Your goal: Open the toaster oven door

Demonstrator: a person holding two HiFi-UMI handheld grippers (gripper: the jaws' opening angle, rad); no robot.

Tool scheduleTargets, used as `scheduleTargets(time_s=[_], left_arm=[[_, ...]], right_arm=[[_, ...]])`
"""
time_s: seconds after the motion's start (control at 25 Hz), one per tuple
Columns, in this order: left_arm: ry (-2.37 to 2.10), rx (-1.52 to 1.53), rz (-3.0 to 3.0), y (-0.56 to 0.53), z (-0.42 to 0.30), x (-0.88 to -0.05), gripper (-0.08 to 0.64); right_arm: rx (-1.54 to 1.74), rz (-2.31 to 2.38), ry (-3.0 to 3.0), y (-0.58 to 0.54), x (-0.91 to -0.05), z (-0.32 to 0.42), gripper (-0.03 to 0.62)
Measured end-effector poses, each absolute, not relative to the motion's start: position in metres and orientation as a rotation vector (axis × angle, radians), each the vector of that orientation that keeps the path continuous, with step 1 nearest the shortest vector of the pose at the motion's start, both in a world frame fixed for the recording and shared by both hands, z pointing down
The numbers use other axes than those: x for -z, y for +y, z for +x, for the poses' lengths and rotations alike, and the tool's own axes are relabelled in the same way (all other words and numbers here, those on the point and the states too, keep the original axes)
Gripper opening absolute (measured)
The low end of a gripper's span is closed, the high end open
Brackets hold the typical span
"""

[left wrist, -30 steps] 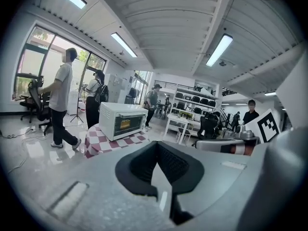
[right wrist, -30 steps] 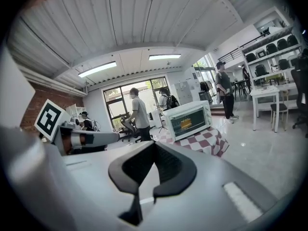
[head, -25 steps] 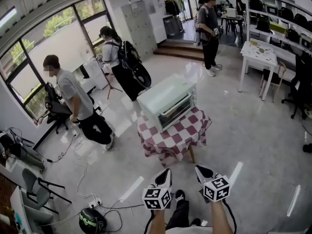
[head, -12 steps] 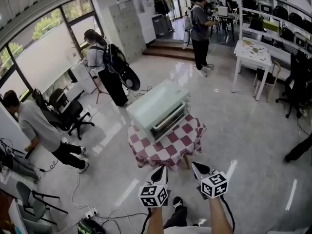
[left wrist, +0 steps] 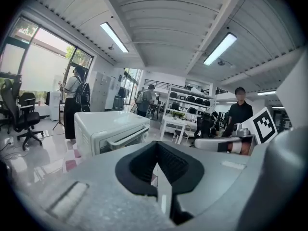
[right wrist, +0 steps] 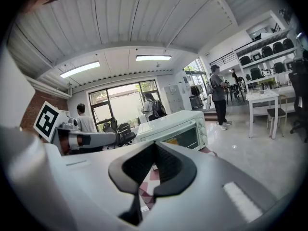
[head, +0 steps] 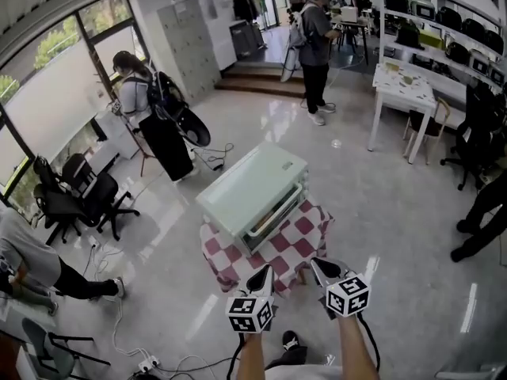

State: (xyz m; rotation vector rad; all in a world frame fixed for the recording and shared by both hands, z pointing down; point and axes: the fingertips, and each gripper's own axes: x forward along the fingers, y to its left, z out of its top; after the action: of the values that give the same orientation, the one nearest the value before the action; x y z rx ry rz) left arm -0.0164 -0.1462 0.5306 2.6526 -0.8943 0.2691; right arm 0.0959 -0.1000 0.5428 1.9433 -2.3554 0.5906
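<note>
The left gripper (head: 262,272) has its jaws pressed together with nothing between them, and the right gripper (head: 320,266) is closed and empty as well. Both are held low in front of the person, side by side, and both point towards a small table (head: 303,241) draped in a red-and-white checked cloth. Their tips are near the cloth's front edge but not touching it.

The toaster oven (head: 252,182) stands on that table and covers most of it. Its door (head: 276,209) is closed, with the handle (left wrist: 128,137) running along its top edge. The door faces the person at a slant, and the knobs (right wrist: 204,129) sit beside it at the end nearer the right gripper. Only the strip of cloth at the table's front lies between the jaws and the door.

Shiny pale floor (head: 396,212) surrounds the table. Behind the oven a person with a backpack (head: 154,109) stands near an office chair (head: 79,192) by the windows. Farther back another person (head: 313,30) stands near a white table (head: 404,85), with lockers (head: 194,42) to the left. Cables (head: 158,362) trail over the floor at the lower left.
</note>
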Motion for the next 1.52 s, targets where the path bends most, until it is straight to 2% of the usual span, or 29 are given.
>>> scheduleTargets(time_s=[0.4, 0.8, 1.24, 1.52], left_arm=[[-0.873, -0.212, 2.640, -0.209, -0.032, -0.536, 0.006], [-0.944, -0.259, 2.573, -0.216, -0.034, -0.556, 0.005], [-1.093, -0.303, 2.522, -0.202, -0.004, -0.554, 0.005], [-1.161, -0.324, 2.516, -0.199, 0.002, -0.548, 0.005]], right_arm=[[-0.559, 1.906, -2.307, -0.170, -0.550, 0.086, 0.003], [-0.500, 1.796, -2.311, -0.196, -0.557, 0.086, 0.003], [-0.010, 1.184, -2.184, -0.227, -0.565, 0.104, 0.003], [0.430, 0.783, -1.840, -0.259, -0.603, 0.121, 0.003]])
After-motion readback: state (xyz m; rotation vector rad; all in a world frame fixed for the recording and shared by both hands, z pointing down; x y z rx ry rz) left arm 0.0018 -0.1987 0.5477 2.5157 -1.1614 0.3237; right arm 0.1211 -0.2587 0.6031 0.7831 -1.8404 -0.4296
